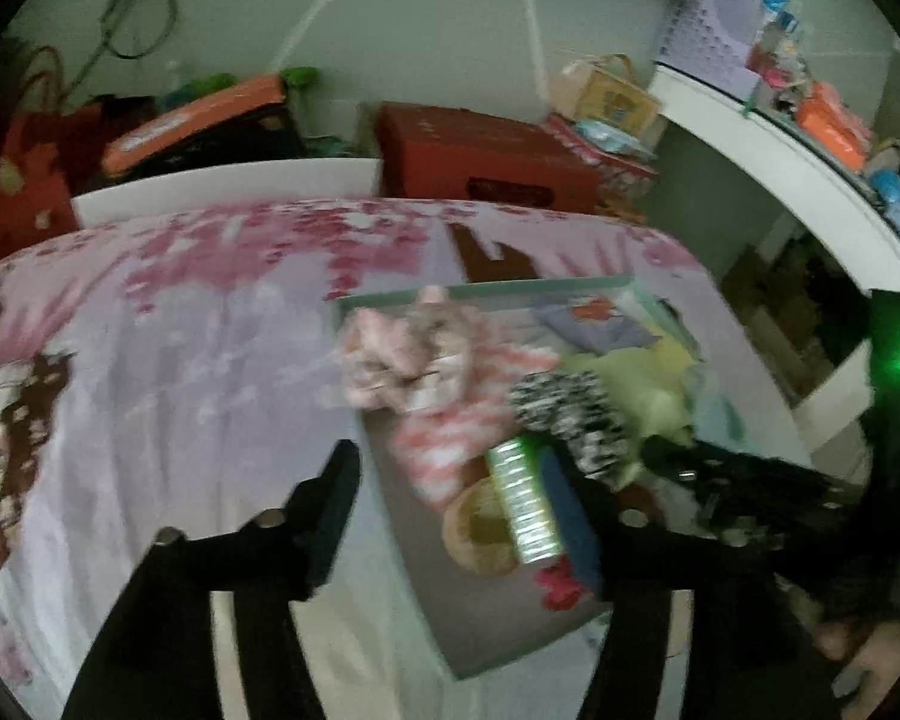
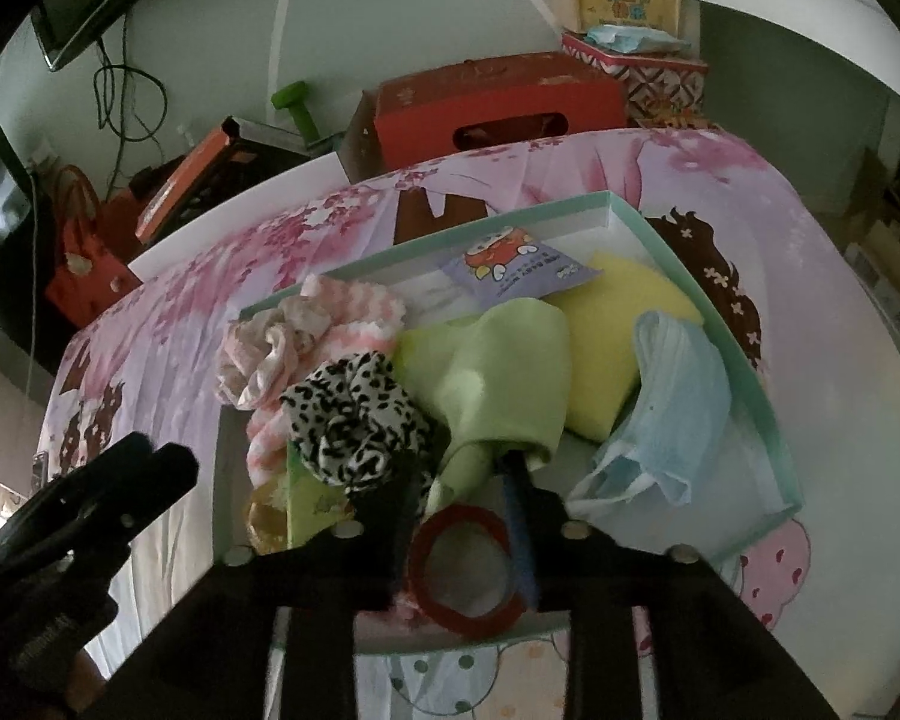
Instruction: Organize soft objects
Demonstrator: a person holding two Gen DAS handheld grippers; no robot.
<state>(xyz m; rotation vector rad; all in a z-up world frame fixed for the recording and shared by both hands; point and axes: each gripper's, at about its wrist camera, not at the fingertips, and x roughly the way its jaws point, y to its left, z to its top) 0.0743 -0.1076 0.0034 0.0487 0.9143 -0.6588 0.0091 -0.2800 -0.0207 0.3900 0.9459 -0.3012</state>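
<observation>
A shallow teal-rimmed box (image 2: pixel 720 324) lies on the bed and holds soft things: a pink scrunchie (image 2: pixel 270 354), a black-and-white spotted scrunchie (image 2: pixel 354 426), a green cloth (image 2: pixel 498 372), a yellow cloth (image 2: pixel 618 324), a blue face mask (image 2: pixel 672 408). My right gripper (image 2: pixel 456 474) stands open over the box's near end, the spotted scrunchie just ahead of its left finger and a red ring (image 2: pixel 462 570) lying below. My left gripper (image 1: pixel 450 462) is open above the box's left rim (image 1: pixel 408 570). The pink scrunchie (image 1: pixel 402 354) shows blurred ahead of it, free of the fingers.
The bed (image 1: pixel 180 360) has a pink flowered cover. Behind it stand a red carton (image 2: pixel 486 108), orange boxes (image 1: pixel 198 120) and a red bag (image 2: pixel 84 264). A white shelf (image 1: pixel 780 162) crowded with small items runs along the right. A hand (image 1: pixel 870 660) holds the right gripper.
</observation>
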